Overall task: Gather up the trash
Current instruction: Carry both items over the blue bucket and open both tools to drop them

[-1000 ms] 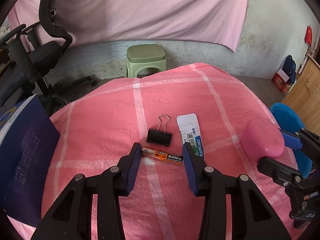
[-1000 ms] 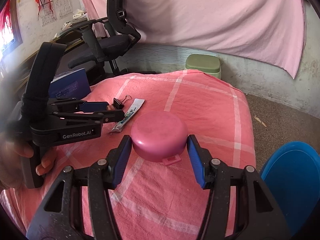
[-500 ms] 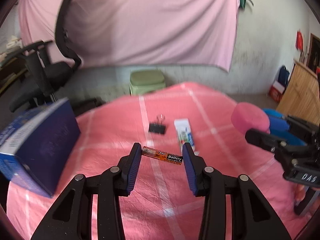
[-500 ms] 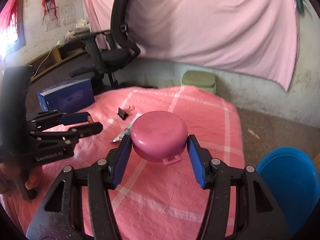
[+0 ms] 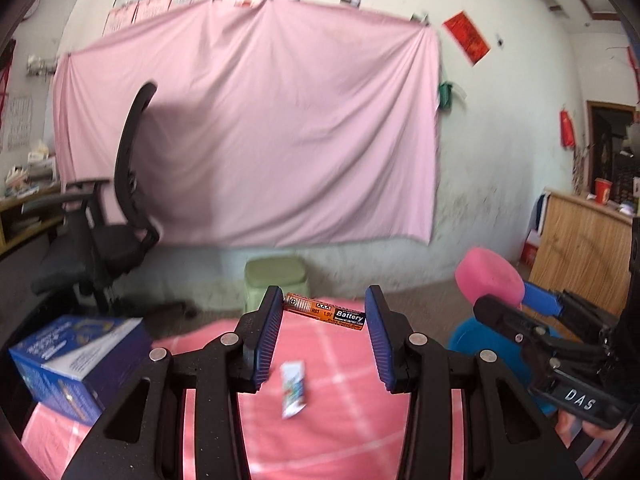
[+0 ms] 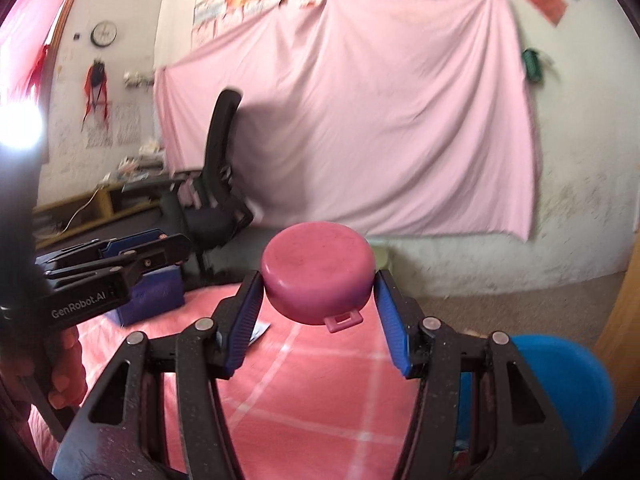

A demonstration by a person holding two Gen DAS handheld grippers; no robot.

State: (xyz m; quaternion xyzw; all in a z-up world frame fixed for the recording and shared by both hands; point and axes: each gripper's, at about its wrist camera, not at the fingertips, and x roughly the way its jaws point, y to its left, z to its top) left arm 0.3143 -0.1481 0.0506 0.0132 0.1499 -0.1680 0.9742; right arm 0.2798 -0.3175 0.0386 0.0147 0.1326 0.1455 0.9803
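Observation:
My left gripper (image 5: pixel 322 312) is shut on an orange AAA battery (image 5: pixel 324 311), held crosswise between the blue pads, well above the pink-clothed table (image 5: pixel 340 432). My right gripper (image 6: pixel 318 280) is shut on a round pink lidded box (image 6: pixel 318 270), also lifted; the box also shows at the right of the left wrist view (image 5: pixel 490 276). A white and blue wrapper (image 5: pixel 293 388) lies on the cloth below the left gripper. A blue bin (image 6: pixel 560 384) stands on the floor right of the table.
A dark blue box (image 5: pixel 76 364) stands at the table's left edge. A black office chair (image 5: pixel 104 240) and a green stool (image 5: pixel 276 280) stand behind the table. A wooden cabinet (image 5: pixel 580 248) is at the right.
Both grippers have risen and tilted up with their loads; the table has dropped low in both views. The binder clip is no longer in sight.

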